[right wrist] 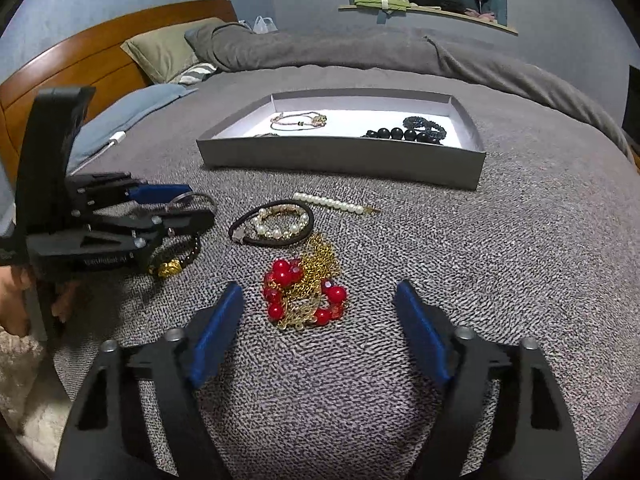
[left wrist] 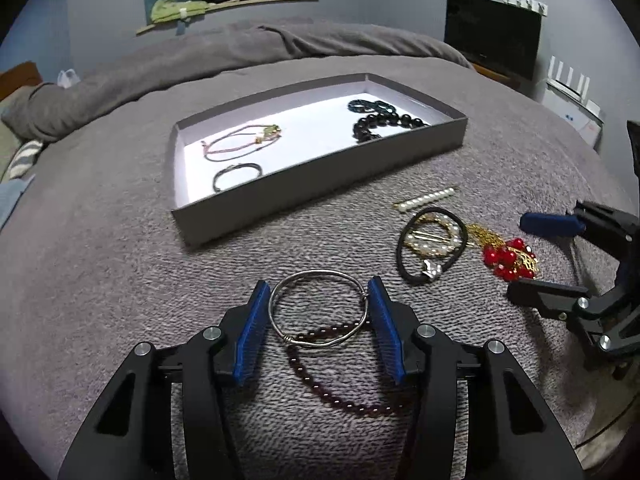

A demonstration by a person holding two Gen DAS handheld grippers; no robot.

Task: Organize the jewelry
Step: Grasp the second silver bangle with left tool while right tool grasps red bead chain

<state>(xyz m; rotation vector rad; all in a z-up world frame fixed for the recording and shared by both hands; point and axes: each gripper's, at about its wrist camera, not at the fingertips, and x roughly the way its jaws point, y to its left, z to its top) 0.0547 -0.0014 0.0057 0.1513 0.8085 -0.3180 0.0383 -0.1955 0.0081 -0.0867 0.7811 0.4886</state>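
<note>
Blue pads [left wrist: 256, 320] of the left gripper [left wrist: 318, 304] are clamping the silver bangle [left wrist: 318, 308] sitting between them. Ahead of the right gripper [right wrist: 318, 304], whose jaws are standing apart, the red-bead necklace [right wrist: 304, 294] is lying untouched.

Shiny metal bangle [left wrist: 318, 308], glossy red beads [right wrist: 304, 292], rough knitted blanket [right wrist: 480, 280]

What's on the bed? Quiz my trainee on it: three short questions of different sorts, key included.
1. True or false: the tray is empty.
2. What is clamped between the pads of the left gripper? A bangle; B pearl clip; C hair tie.
3. Which gripper stands open just short of the red beads?
Key: 1 false; 2 A; 3 right gripper.
</note>
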